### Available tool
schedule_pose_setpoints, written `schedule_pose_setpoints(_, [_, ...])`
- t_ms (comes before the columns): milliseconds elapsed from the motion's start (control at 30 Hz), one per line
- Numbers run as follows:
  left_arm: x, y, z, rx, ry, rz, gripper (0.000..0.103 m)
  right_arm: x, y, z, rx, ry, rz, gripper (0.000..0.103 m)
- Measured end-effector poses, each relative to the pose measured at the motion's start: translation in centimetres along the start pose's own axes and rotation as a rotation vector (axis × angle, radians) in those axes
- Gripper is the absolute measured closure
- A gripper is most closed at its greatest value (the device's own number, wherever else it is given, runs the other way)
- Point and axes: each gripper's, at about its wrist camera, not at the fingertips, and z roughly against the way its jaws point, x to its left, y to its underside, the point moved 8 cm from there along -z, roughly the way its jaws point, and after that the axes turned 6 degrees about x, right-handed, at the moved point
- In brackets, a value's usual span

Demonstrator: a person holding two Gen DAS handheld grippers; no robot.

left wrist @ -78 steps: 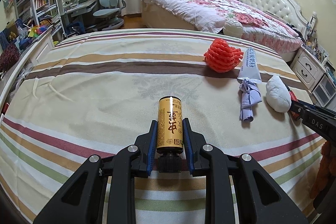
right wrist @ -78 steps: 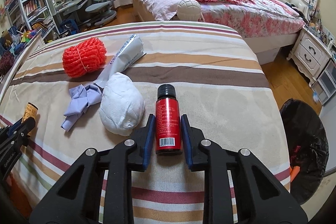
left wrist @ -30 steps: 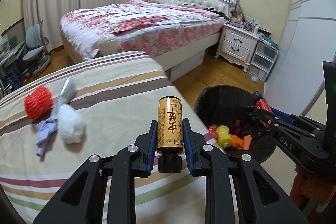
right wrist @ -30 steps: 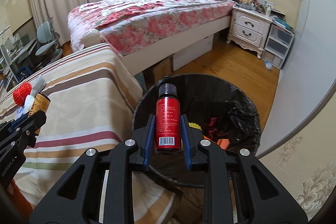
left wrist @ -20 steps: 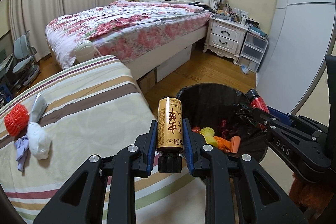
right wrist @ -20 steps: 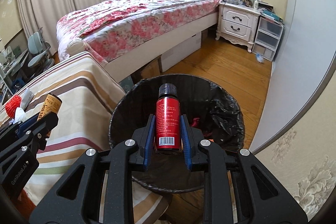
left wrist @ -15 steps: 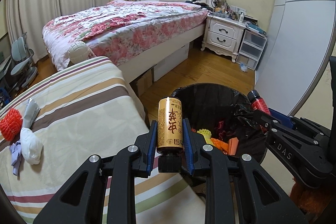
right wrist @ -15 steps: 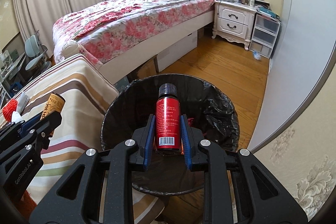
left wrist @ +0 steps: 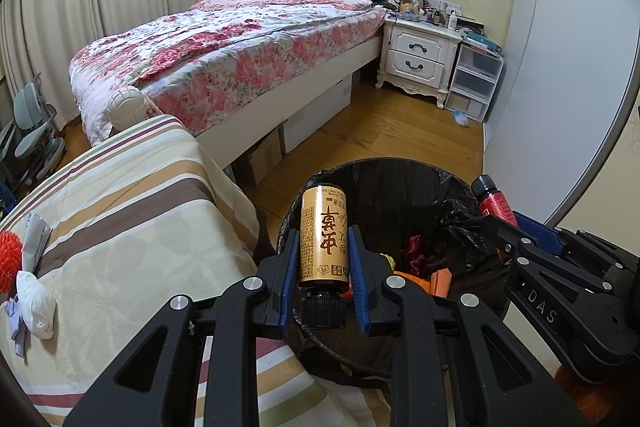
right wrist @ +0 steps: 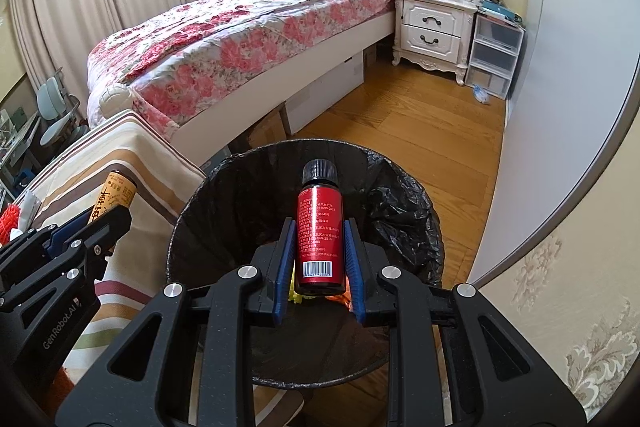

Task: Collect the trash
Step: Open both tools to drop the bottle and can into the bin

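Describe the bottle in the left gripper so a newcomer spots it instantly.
Find the black-lined trash bin beside the striped bed. Over its near rim, the left gripper clamps a gold bottle, black cap toward the camera. The neighbouring bottle is red.

Black plastic gripper (left wrist: 324,259) frames, blue finger pads (right wrist: 285,259), silver screws, white "DAS" and "GenRobot.AI" lettering.

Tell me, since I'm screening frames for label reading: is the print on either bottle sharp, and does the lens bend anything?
Left wrist view: the gold-labelled bottle in the left tongs is sharp, large characters legible; room edges bow. Right wrist view: the red bottle with black cap in the right tongs is sharp, barcode clear, small print too fine; the black-lined round trash bin is dark inside.
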Motion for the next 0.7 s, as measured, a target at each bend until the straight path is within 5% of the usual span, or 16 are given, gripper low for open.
schedule_pose_setpoints(600, [-1.2, -0.6, -1.7, 0.024, -0.006, -0.021, 0.078, -1.0, -0.6, -1.1, 0.015, 0.007, -0.018, 0.079])
schedule_pose_setpoints(700, [-1.0, -0.7, -1.8, 0.020, -0.014, -0.019, 0.065, -1.2, -0.6, -1.1, 0.011, 0.010, -0.025, 0.079])
